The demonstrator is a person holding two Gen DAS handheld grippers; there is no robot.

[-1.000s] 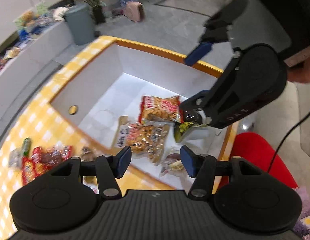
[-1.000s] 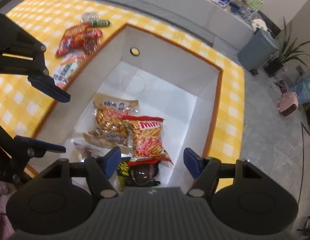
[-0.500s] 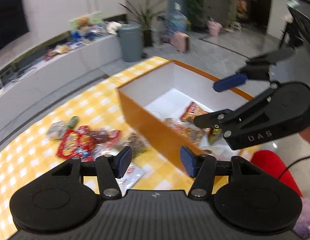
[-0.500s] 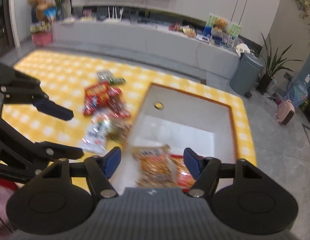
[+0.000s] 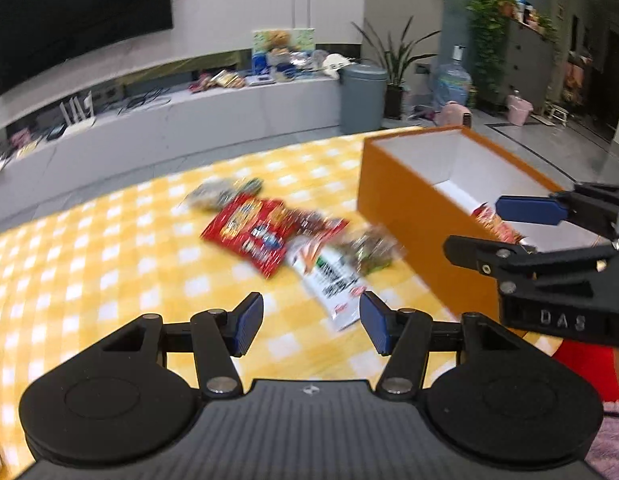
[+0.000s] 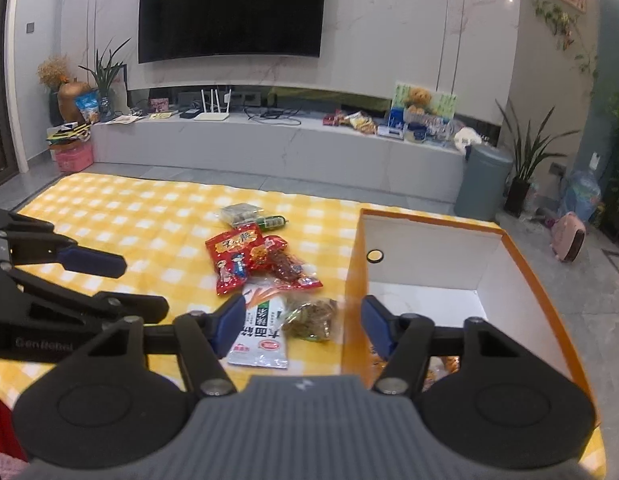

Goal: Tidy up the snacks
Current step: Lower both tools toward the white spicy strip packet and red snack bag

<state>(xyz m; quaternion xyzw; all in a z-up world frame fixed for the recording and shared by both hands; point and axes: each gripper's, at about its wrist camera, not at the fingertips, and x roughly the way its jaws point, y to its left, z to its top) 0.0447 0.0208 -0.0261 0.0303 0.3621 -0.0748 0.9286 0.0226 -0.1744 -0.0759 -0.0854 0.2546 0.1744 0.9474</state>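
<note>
Looking from the left wrist:
Left gripper (image 5: 311, 320): jaws apart, nothing between the pads; it hangs above the checked cloth (image 5: 109, 264)
Snacks: a blurred heap lies on the cloth just left of the box (image 5: 413, 216); red bag (image 5: 249, 232), white pouch (image 5: 337, 284) at the near end, a clear packet (image 5: 369, 250) close against the box wall, a pale packet (image 5: 217, 192) at the far end
Box: orange outside, white inside; one bag (image 5: 495, 222) shows over its rim
Right gripper (image 5: 505, 228): enters from the right in front of the box; fingers apart, empty
Background: grey bin (image 5: 363, 98) and plant (image 5: 393, 60); TV (image 5: 69, 20) on the wall

Looking from the right wrist:
Right gripper (image 6: 303, 326): jaws have just been closing yet stand apart; nothing between them; they hang above the white pouch (image 6: 261, 332) and clear packet (image 6: 311, 316)
Snacks: red bag (image 6: 233, 258) and a dark red packet (image 6: 283, 264) touch, beyond the pouch; a green stick (image 6: 273, 222) and pale packet (image 6: 239, 213) lie farthest
Box (image 6: 529, 280): right of the heap; a round hole (image 6: 375, 256) in its far wall; packets (image 6: 441, 368) at its near end, mostly hidden
Left gripper (image 6: 121, 284): at the left edge; fingers apart, empty
</note>
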